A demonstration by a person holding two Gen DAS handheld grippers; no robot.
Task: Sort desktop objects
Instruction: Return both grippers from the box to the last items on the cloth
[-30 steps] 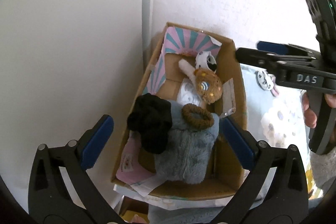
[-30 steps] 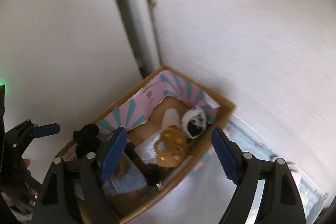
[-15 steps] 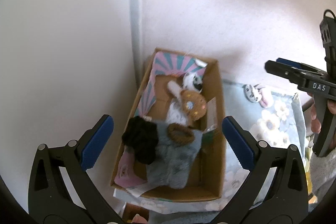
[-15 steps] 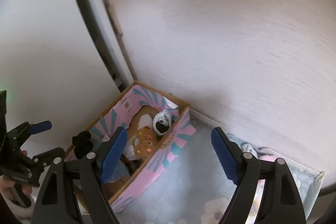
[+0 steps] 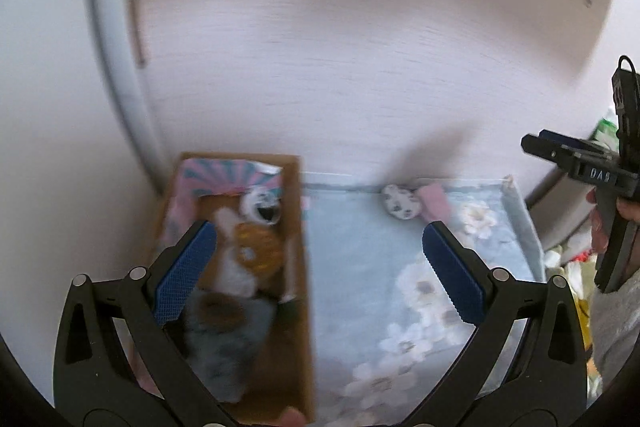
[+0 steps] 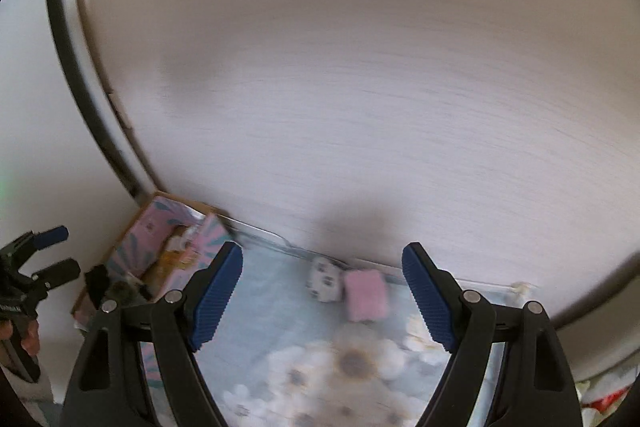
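The left gripper [image 5: 318,267] hangs with fingers spread wide and empty, low in the frame above the brown cardboard box [image 5: 298,227] of soft toys at lower left. The right gripper [image 6: 322,297] also gapes wide, empty, over the pale blue flowered mat [image 6: 280,291]. A white spotted plush [image 6: 325,279] touches a pink fuzzy block [image 6: 366,295] at lower centre, against the white wall [image 6: 360,107].
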